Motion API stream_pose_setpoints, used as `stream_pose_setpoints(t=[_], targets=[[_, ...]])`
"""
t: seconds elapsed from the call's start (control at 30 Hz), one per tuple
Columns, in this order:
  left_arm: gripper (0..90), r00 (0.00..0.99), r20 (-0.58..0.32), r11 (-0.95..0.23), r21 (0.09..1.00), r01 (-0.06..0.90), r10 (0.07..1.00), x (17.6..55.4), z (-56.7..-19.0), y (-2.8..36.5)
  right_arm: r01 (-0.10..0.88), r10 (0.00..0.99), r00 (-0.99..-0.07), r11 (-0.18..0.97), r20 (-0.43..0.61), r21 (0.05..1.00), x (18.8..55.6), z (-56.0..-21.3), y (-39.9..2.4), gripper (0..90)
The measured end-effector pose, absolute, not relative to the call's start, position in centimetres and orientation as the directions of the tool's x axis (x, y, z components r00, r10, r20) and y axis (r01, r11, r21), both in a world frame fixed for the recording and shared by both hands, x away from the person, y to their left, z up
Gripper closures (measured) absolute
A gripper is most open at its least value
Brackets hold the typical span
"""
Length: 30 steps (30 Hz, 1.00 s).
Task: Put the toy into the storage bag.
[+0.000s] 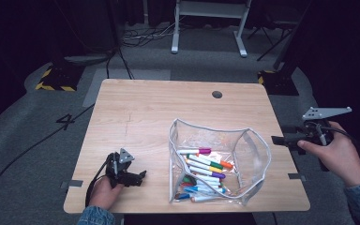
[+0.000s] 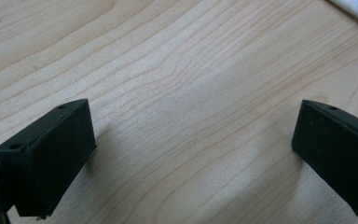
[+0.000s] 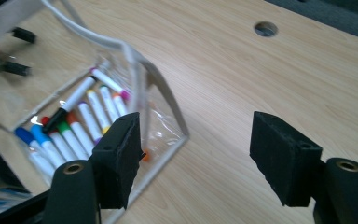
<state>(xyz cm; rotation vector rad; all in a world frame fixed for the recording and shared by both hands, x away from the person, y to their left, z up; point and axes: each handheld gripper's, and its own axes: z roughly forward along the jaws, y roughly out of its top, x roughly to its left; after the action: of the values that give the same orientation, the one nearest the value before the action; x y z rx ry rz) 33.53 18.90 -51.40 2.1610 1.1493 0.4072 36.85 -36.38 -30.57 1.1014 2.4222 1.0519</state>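
- Pouch (image 1: 251, 161): clear, open-topped, on light wood table (image 1: 145, 112), front-right of the table's cable hole (image 1: 217, 94); grey carpet, dark room.
- Markers (image 1: 205, 168) inside lie roughly parallel, long axes left-right.
- Left gripper (image 1: 138, 177) left of pouch, jaws wide, empty.
- Right gripper (image 3: 198, 156) right of pouch, jaws wide; its view shows marker caps.

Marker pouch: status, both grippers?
Left gripper open, empty, low over the table left of the pouch. Right gripper open, empty, off the pouch's right side. Pouch open, markers inside. Nothing in the way.
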Motion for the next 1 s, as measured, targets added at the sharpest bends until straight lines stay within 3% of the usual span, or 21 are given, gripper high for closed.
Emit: stream_pose_setpoints(t=[0.7, 1.0], targets=[[0.0, 0.567, -0.028, -0.406, 0.67, 0.622, 0.823, 33.5, -51.4, 18.9, 0.744, 0.815, -0.565, 0.437, 0.126, 0.506, 36.7, -43.8, -40.3, 29.2], [0.0, 0.566, -0.028, -0.405, 0.671, 0.622, 0.824, 33.5, -51.4, 18.9, 0.759, 0.818, -0.557, 0.43, 0.145, 0.49, 35.5, -47.7, -40.7, 28.6]])
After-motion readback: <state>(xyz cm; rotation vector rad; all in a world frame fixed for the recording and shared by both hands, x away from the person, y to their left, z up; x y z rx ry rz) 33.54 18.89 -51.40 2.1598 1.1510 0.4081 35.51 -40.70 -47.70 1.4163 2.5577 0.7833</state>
